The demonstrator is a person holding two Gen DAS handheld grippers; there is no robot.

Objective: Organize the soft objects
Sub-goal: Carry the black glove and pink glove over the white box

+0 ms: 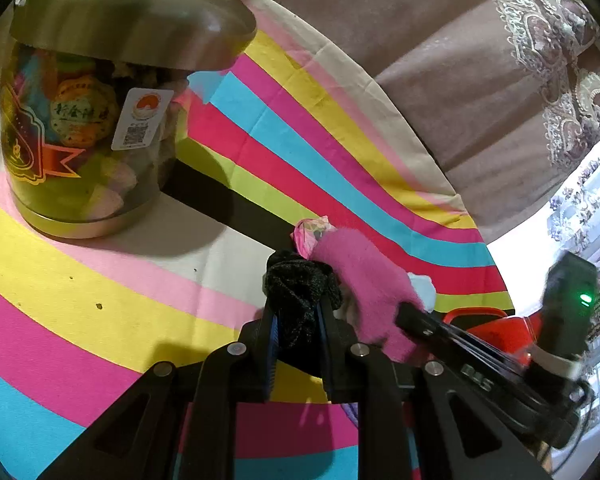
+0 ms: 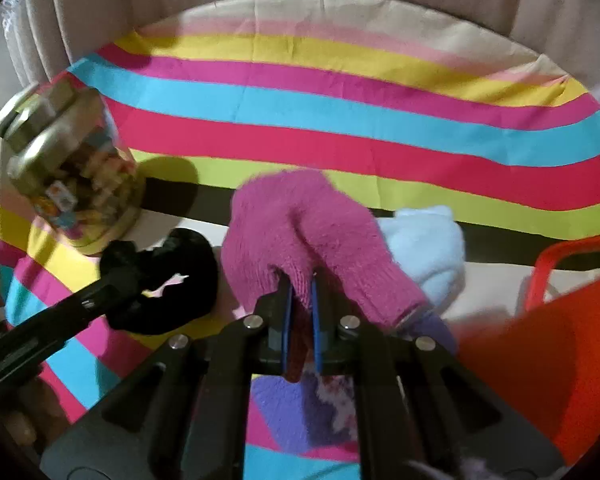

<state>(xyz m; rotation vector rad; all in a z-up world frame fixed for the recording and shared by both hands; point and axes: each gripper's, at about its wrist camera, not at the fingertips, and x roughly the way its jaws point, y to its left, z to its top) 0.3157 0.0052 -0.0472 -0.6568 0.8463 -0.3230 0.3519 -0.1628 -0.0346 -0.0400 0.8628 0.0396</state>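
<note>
My left gripper (image 1: pixel 297 309) is shut on a black fuzzy scrunchie (image 1: pixel 300 286), held just above the striped cloth (image 1: pixel 100 280). In the right wrist view that scrunchie (image 2: pixel 168 276) shows at the left with the left gripper's arm across it. My right gripper (image 2: pixel 302 280) is shut on a fluffy magenta glove (image 2: pixel 296 224), pinching a fold of it. From the left wrist view the same glove (image 1: pixel 360 272) lies right of the scrunchie, the right gripper (image 1: pixel 404 312) reaching in from the right. A pale blue soft item (image 2: pixel 424 248) lies behind the glove, and a purple one (image 2: pixel 300 412) under my right gripper.
A clear jar with a metal lid (image 1: pixel 92 120), full of wrapped sweets, stands at the far left on the cloth. A red basket (image 2: pixel 556 320) sits at the right edge. A small floral pink cloth (image 1: pixel 312 228) lies behind the scrunchie. Curtains (image 1: pixel 460 80) hang beyond the table.
</note>
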